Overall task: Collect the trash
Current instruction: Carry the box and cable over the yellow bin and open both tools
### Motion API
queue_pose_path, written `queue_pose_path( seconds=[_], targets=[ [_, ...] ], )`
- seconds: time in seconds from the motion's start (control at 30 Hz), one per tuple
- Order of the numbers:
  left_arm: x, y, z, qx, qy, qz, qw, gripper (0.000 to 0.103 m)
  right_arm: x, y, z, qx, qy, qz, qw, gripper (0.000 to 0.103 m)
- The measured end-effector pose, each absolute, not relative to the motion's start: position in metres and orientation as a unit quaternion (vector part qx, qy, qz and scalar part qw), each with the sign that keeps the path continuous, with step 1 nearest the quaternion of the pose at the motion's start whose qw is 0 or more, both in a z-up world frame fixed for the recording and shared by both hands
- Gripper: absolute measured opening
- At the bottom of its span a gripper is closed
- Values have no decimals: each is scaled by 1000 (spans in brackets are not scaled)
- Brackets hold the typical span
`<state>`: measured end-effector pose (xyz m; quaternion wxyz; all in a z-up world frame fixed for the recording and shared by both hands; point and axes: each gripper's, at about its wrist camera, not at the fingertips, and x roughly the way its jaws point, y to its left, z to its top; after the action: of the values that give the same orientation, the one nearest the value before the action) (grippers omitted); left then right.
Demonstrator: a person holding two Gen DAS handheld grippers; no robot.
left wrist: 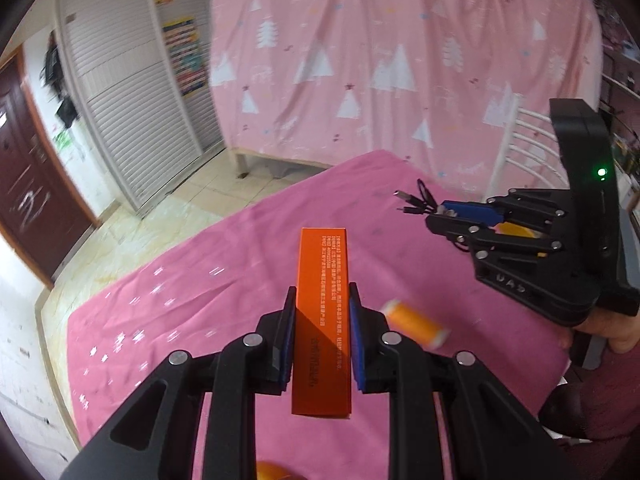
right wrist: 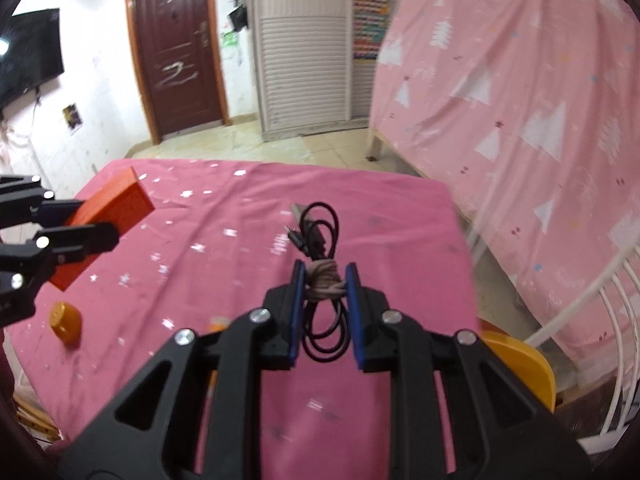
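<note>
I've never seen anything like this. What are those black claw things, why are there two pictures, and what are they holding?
Those claws are hand-held grippers; a person carries one in each hand. Each picture comes from a camera mounted on one gripper, looking along its fingers. The left gripper is shut on an orange box, raised above the pink cloth. The right gripper is shut on a coiled black cable tied with string. Each view also catches the other gripper from the side. An orange bottle lies loose on the cloth.

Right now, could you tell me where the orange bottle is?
The orange bottle lies on the pink bedspread, just right of the left gripper holding the orange box.
</note>
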<state>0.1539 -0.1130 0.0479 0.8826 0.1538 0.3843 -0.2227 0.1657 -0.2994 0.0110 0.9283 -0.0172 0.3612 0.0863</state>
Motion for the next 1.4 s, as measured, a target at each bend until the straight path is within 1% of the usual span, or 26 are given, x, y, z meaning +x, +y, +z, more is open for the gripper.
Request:
queue_pose_path(
  seconds=[0.2, 0.57, 0.83, 1.1, 1.17, 1.2, 1.23, 1.3, 1.4],
  targets=[
    [147, -175, 50, 171, 383, -252, 872, 17, 147, -354, 6, 12, 357, 54, 933, 19],
    [144, -261, 41, 180, 397, -279, 856, 17, 116, -430, -17, 60, 356, 2, 933, 19],
    [148, -327, 24, 169, 422, -298, 840, 17, 104, -475, -43, 100, 373, -26, 922, 19],
    [151, -368, -2, 155, 455, -299, 824, 17, 102, -504, -74, 147, 393, -34, 907, 19],
    [151, -375, -6, 160, 459, -297, 822, 22, 102, -509, -78, 155, 396, -34, 904, 19],
    [152, -378, -8, 161, 460, -296, 821, 32, 102, -512, -80, 159, 398, -36, 903, 19],
    [152, -380, -9, 160, 463, -295, 820, 47, 102, -513, -81, 162, 399, -37, 902, 19],
    [153, -383, -9, 153, 462, -294, 822, 62, 102, -516, -83, 166, 400, -36, 901, 19],
    [151, -384, -8, 157, 457, -286, 827, 65, 101, -516, -83, 169, 400, -32, 900, 20]
  ],
)
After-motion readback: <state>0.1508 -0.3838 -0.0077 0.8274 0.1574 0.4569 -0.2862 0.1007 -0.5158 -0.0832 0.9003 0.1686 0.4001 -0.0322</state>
